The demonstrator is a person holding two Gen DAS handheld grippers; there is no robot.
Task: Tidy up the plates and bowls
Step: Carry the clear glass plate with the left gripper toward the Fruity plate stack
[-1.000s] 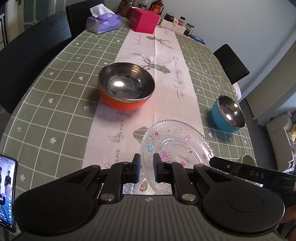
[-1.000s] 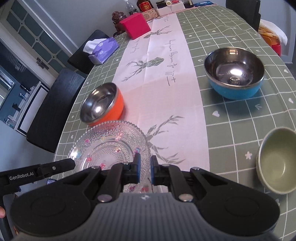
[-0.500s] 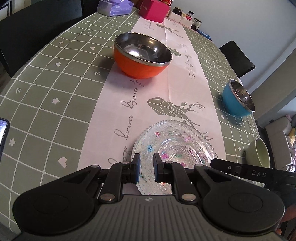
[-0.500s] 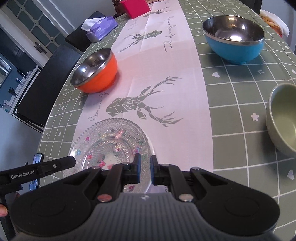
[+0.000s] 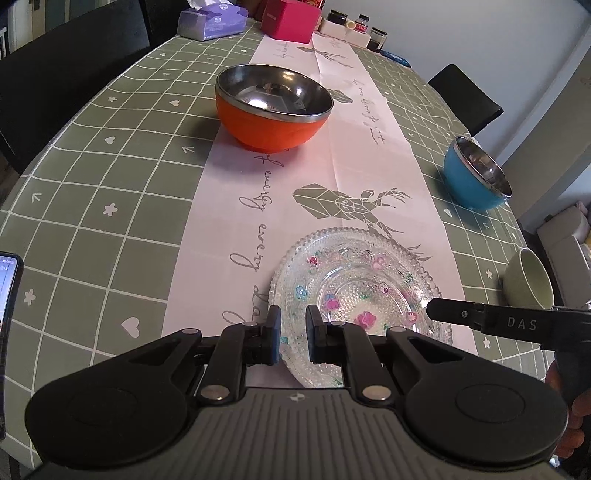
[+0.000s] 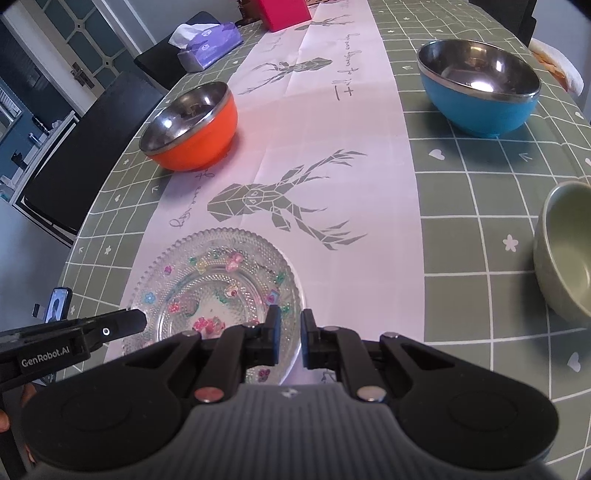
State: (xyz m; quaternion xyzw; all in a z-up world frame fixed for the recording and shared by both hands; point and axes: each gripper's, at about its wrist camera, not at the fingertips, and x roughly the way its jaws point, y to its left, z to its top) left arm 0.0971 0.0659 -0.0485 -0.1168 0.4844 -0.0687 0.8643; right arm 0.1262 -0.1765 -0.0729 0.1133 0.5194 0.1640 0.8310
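Note:
A clear glass plate (image 5: 354, 291) with coloured flower dots lies low on the white runner, just in front of the deer print. My left gripper (image 5: 292, 332) is shut on its near left rim. My right gripper (image 6: 287, 332) is shut on the near right rim of the same plate (image 6: 218, 288). An orange steel-lined bowl (image 5: 271, 107) stands upright beyond the plate to the left. A blue steel-lined bowl (image 6: 480, 92) stands at the far right. A pale green bowl (image 6: 569, 251) sits near the right edge. All three bowls are apart from the plate.
A phone (image 5: 7, 325) lies at the table's near left edge. A tissue pack (image 5: 210, 20), a pink box (image 5: 290, 18) and jars (image 5: 354, 26) stand at the far end. Black chairs (image 6: 92, 147) line the left side. The green checked cloth (image 5: 110, 177) lies bare between bowl and phone.
Both grippers came down toward the table with the glass plate held between them. The plate now sits low on the runner. The bowls have not moved.

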